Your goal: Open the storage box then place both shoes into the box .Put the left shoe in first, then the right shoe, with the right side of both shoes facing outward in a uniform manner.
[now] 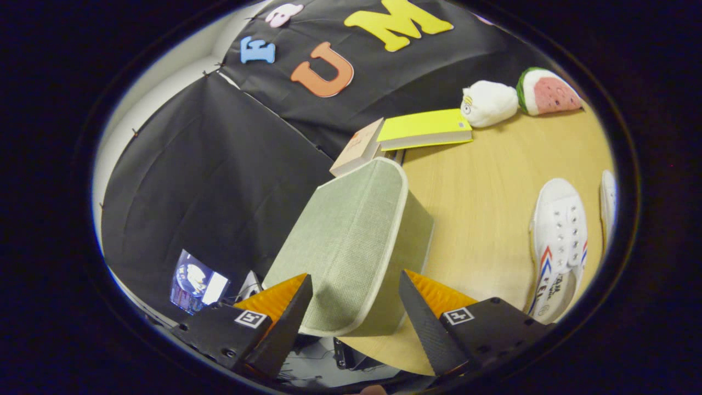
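Observation:
A green fabric storage box point(351, 247) with a pale trimmed lid stands on the wooden table point(482, 186), its near edge lying between my fingers. My gripper point(355, 288) is open, fingers point(285, 312) spread either side of the lid's front rim, neither pressing on it. The lid looks closed. A white canvas shoe point(556, 247) with red and blue stripes lies on the table beyond the right finger. A second white shoe point(607, 203) lies just past it, mostly cut off.
A yellow book point(425, 129) and a tan book point(356, 148) lie behind the box. A white plush toy point(488, 103) and a watermelon plush point(548, 92) sit at the table's far side. A small screen point(194, 282) glows off the table beside the left finger.

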Action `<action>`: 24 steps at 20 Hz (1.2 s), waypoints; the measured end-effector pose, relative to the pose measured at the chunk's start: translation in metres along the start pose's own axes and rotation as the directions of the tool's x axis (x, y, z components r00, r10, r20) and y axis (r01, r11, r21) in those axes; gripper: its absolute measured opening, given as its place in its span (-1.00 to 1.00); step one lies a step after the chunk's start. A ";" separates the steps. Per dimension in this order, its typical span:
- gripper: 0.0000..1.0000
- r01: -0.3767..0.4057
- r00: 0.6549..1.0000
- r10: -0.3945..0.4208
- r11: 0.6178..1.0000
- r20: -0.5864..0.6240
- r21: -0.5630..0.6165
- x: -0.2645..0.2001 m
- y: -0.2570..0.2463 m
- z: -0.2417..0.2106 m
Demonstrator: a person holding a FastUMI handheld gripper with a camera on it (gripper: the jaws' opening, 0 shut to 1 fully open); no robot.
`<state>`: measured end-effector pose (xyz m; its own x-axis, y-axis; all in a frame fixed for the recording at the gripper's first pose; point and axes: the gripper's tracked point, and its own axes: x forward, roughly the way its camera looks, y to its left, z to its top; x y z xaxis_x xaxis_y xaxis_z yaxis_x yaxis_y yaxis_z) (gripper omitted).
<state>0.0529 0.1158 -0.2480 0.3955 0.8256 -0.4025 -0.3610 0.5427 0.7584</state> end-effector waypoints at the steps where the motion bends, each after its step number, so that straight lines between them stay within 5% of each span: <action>1: 1.00 -0.027 1.000 0.028 0.999 -0.015 0.037 0.005 0.001 -0.002; 5: 0.99 -0.116 0.990 0.128 0.981 -0.067 0.157 0.013 0.007 -0.005; 10: 0.53 -0.116 0.989 0.128 0.982 -0.073 0.151 0.002 0.012 0.002; 14: -0.50 -0.103 0.994 0.107 0.986 -0.023 0.134 -0.018 0.017 0.012; 16: -0.75 -0.089 0.996 0.091 0.989 -0.013 0.117 -0.024 0.027 0.018; 18: -0.89 -0.079 0.997 0.078 0.993 0.010 0.088 -0.031 0.043 0.030; 24: -0.89 -0.089 0.992 0.097 0.991 0.076 -0.100 -0.040 0.150 0.075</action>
<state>0.0466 0.1522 -0.0799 0.4215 0.8603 -0.2869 -0.4777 0.4795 0.7362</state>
